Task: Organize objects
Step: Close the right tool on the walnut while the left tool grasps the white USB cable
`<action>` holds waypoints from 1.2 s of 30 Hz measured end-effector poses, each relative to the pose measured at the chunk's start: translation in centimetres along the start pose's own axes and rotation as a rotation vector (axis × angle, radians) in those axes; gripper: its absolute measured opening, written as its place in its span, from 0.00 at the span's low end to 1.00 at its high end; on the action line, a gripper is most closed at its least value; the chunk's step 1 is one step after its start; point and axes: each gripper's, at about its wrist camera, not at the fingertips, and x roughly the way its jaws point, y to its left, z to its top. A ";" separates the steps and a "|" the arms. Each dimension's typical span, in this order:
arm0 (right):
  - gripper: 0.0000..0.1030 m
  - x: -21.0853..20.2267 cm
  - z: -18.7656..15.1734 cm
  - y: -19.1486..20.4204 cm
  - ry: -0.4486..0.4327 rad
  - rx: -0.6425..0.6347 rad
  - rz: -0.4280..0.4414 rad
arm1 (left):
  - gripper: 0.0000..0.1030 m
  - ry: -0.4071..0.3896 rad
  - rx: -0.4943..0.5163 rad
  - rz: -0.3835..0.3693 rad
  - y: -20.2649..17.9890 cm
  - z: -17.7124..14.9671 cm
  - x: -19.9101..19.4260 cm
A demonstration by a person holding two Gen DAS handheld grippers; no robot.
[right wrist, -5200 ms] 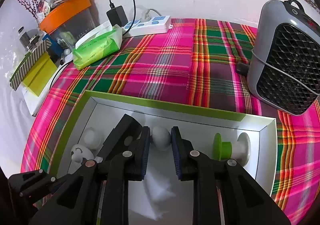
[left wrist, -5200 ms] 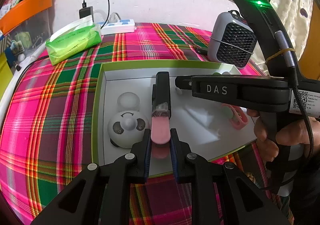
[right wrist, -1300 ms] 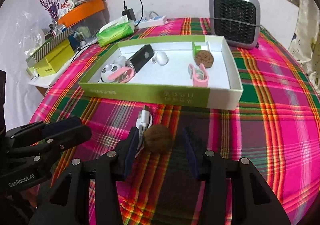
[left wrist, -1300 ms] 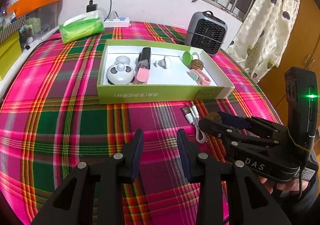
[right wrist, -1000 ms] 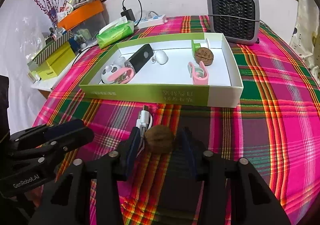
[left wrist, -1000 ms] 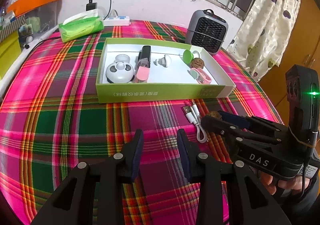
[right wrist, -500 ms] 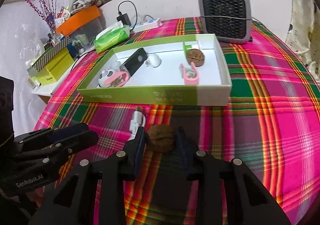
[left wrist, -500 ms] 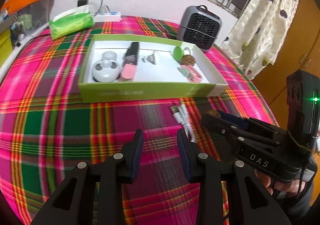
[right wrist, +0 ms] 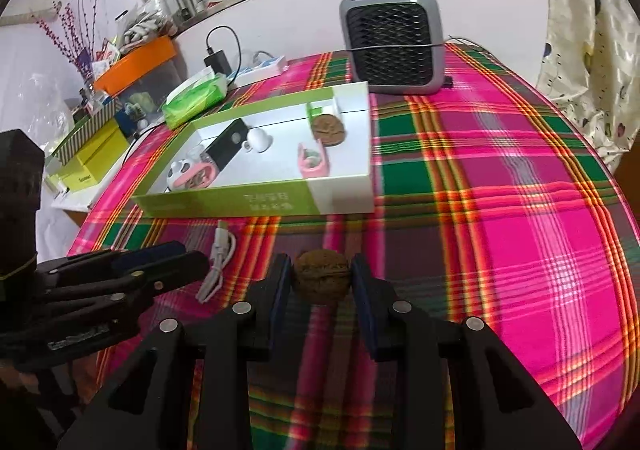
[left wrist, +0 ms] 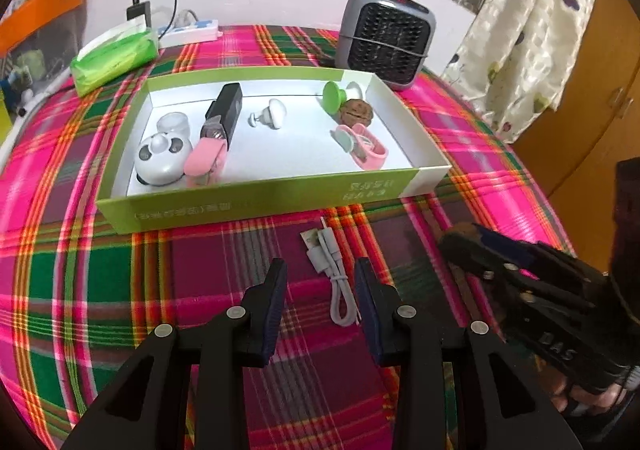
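Bare plaid cloth point(right wrist: 500, 190) lies open to the right of the green-and-white box point(right wrist: 256, 202); behind the box the grey heater point(right wrist: 394, 46) blocks the far edge; before its front wall the white cable point(left wrist: 334, 278) lies on the cloth, between the left gripper point(left wrist: 320, 302) pads; a tissue pack point(left wrist: 114, 58) and a power strip point(left wrist: 192, 32) crowd the far left corner.

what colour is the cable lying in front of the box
White. The cable shows best in the left wrist view.

Even, bright indoor light fills both fisheye views, casting only soft shadows on the plaid cloth point(left wrist: 100, 274), while edges bend and darken into black corners and nearby things look slightly smeared.
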 end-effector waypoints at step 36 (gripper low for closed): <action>0.31 -0.2 0.3 -1.6 -0.004 0.006 0.047 | 0.15 0.009 0.017 0.105 -1.2 0.5 1.7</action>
